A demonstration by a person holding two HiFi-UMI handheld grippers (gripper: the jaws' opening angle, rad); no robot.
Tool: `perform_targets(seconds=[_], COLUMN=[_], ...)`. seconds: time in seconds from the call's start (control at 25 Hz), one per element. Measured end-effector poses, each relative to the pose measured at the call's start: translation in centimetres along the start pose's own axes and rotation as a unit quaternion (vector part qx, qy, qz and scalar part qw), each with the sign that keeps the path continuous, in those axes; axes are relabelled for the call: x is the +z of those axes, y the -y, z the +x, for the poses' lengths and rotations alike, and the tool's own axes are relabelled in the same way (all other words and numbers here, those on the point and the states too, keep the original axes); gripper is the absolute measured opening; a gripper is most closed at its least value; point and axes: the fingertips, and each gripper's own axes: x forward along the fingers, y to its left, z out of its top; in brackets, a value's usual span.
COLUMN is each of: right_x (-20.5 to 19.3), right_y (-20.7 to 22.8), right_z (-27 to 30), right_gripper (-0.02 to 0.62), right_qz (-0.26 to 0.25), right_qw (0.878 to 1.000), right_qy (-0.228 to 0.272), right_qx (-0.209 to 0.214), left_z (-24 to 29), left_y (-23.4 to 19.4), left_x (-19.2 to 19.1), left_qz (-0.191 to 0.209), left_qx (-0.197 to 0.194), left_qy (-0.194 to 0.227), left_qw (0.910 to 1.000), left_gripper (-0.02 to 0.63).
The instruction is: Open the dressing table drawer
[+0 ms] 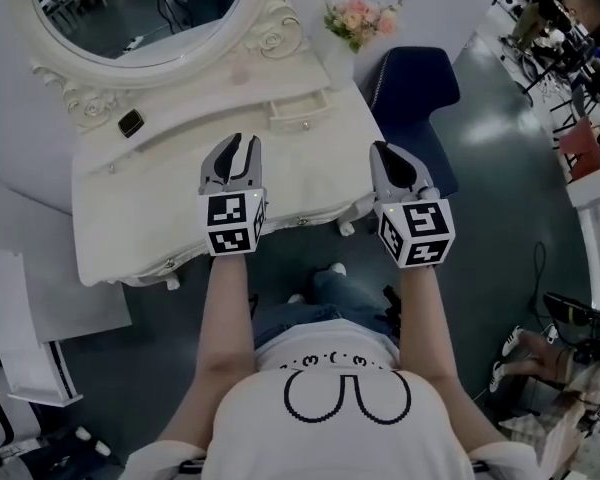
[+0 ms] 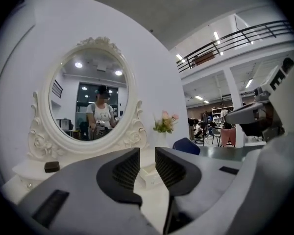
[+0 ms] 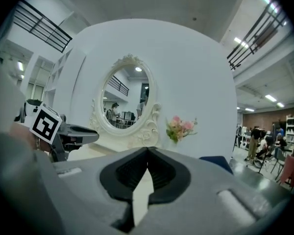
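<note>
The white dressing table (image 1: 140,198) with its oval mirror (image 1: 140,18) stands in front of me. A small drawer box (image 1: 300,111) sits on its top at the back right, and its drawer looks closed. Knobs of the front drawers (image 1: 300,221) show along the near edge. My left gripper (image 1: 245,143) hangs over the tabletop's middle, open, with nothing between its jaws (image 2: 147,156). My right gripper (image 1: 382,150) hovers over the table's right end, shut and empty (image 3: 147,151). Neither touches the table.
A vase of pink flowers (image 1: 358,23) stands at the table's back right corner, and a small black object (image 1: 130,123) lies at the left under the mirror. A dark blue chair (image 1: 415,93) stands right of the table. Shelves and clutter line the room's right side.
</note>
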Motion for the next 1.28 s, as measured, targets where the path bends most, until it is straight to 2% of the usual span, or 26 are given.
perform_targets(seconds=[0.16, 0.24, 0.56, 1.28], right_x=[3.8, 5.3, 9.5, 10.5], right_y=[0.7, 1.1, 2.6, 4.9], right_z=[-1.2, -1.7, -2.7, -5.0], right_gripper=[-0.003, -0.003, -0.003, -0.003], right_qz=[-0.015, -0.018, -0.046, -0.040], right_qw=[0.999, 0.998, 0.995, 0.993], right_qy=[0.039, 0.054, 0.084, 0.108], right_qx=[-0.008, -0.011, 0.001, 0.008], left_z=[-1.6, -2.3, -3.5, -4.6], left_y=[-1.4, -1.7, -0.7, 2.7], left_x=[4.0, 6.0, 12.0, 14.2], left_qz=[0.022, 0.027, 0.041, 0.055], left_qx=[0.015, 0.020, 0.029, 0.025], left_qy=[0.040, 0.058, 0.103, 0.115], left_qw=[0.9989, 0.9978, 0.9934, 0.9915], left_gripper=[0.080, -0.002, -0.002, -0.002])
